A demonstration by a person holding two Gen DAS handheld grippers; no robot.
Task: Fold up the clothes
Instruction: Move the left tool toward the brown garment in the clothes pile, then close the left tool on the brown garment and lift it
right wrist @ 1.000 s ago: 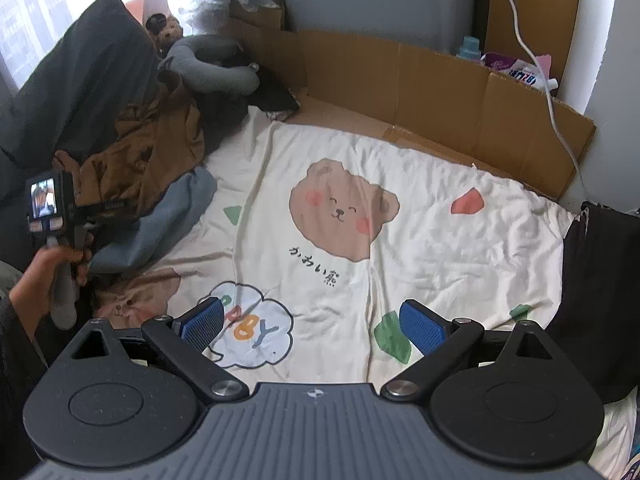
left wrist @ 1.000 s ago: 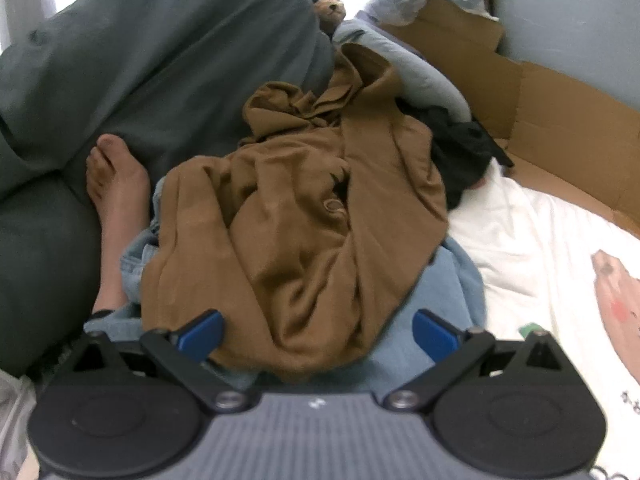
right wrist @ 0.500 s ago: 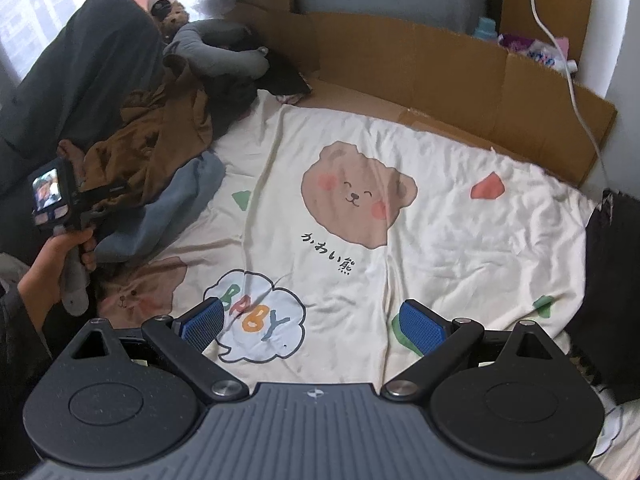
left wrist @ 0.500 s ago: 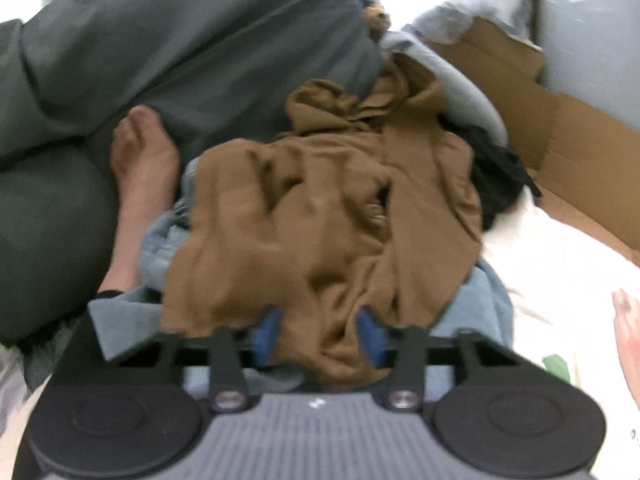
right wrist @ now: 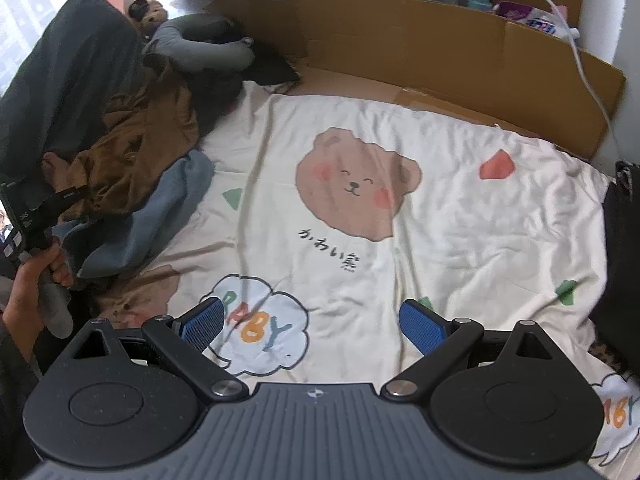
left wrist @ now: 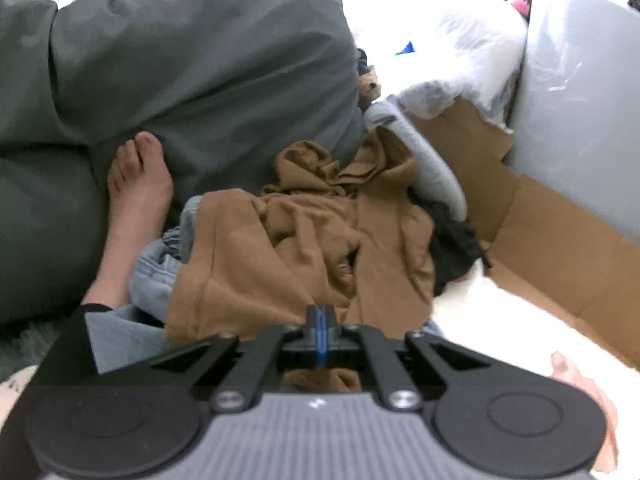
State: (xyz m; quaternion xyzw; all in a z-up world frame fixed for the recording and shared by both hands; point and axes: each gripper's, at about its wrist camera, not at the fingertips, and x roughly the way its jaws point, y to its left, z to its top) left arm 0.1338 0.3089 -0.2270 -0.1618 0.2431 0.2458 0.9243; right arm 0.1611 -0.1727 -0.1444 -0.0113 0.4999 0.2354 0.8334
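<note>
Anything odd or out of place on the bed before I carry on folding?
A bare foot lies right beside the clothes pile, touching the denim next to the brown garment that the left gripper has clamped.

Left gripper (left wrist: 320, 322) pads meet over brown garment (left wrist: 304, 248); pinched fabric hidden between them. Blue garment (right wrist: 160, 216) mostly buried beneath. Person's hand (right wrist: 30, 280) cut by frame edge

- Brown garment (left wrist: 304, 256) over a light blue one (right wrist: 168, 208)
- Cream sheet (right wrist: 460, 216) printed with a brown bear (right wrist: 352, 188)
- Dark grey pillow (left wrist: 192, 72)
- Blue-padded fingers (right wrist: 422, 326)
</note>
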